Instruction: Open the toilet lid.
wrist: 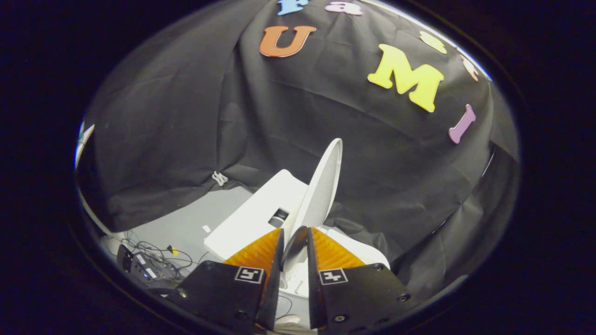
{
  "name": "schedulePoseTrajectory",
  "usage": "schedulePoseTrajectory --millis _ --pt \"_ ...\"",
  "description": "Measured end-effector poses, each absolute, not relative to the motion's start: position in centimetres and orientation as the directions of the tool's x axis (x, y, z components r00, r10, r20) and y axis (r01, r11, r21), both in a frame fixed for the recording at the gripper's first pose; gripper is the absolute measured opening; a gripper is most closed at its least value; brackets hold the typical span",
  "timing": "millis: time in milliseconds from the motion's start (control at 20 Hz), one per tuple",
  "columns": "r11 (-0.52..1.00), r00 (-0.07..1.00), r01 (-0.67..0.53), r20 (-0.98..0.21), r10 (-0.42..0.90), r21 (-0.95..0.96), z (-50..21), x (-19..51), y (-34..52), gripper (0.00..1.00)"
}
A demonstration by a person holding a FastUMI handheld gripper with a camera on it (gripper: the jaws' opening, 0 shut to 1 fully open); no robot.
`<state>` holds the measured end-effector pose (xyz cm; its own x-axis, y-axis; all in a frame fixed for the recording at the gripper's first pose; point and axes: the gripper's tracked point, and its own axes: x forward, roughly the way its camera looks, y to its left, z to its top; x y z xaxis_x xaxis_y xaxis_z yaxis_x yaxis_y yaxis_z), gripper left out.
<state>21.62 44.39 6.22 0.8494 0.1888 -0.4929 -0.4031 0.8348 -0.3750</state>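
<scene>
White plastic tank point(260, 211) sits to the left; the toilet lid point(321, 186) stands raised, nearly upright, its lower edge clamped between the fingers of the hand-held gripper point(294, 249). Lifting looks almost finished; next comes release once the lid rests back.

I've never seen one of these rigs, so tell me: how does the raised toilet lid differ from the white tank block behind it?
The toilet lid is a thin, rounded panel standing nearly upright; the tank is a thick, boxy block whose broad top faces up. The lid's lower edge sits between the fingers of the gripper, which look closed on it; the tank lies beyond them, untouched. The tank's top has a dark button recess; the lid is plain. Both are white.
</scene>
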Motion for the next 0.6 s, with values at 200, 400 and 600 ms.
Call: schedulePoseTrajectory --millis 200,400,600 --pt "0.853 0.792 -0.450 -0.558 0.247 -0.263 5.0 19.9 44.3 0.50" --pt "0.870 0.755 -0.477 -0.564 0.334 -0.123 5.6 18.6 44.4 0.50" --pt "0.862 0.757 -0.499 -0.528 0.385 -0.087 7.4 17.0 43.0 0.50"
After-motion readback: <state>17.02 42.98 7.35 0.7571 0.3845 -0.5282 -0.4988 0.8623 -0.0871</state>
